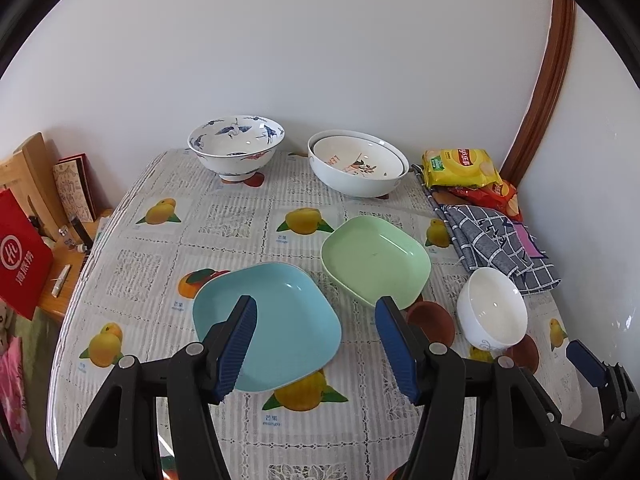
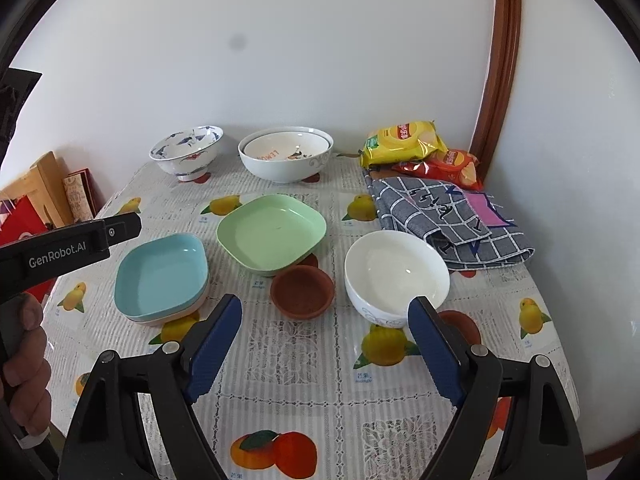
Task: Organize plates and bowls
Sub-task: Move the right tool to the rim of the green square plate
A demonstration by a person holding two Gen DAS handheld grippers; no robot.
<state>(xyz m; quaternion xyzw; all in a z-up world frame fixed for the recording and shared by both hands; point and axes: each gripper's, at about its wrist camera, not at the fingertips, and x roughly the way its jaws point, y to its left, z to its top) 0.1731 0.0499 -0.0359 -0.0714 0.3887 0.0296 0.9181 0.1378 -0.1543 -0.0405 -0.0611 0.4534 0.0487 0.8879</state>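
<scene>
Table [image 2: 304,368] with a fruit-print lace cloth, set against a white wall. Far edge: blue-and-white crane-pattern porcelain bowl [image 2: 186,152] toward the left corner; beside it two nested white bowls [image 2: 286,154].

Middle: square pale green plastic plate [image 2: 272,232], its near rim resting on a small brown clay dish [image 2: 302,290]. Left of these, a square light blue plastic plate [image 2: 160,276] stacked on others.

Right side: plain white ceramic bowl [image 2: 396,276], in front of a folded grey checked cloth [image 2: 448,220]; yellow and red snack bags [image 2: 404,142] at the far right corner.

Left gripper [image 1: 316,344]: jaws parted, nothing between, above the blue plate. Right gripper [image 2: 326,352]: jaws wide, empty, over the near edge.
</scene>
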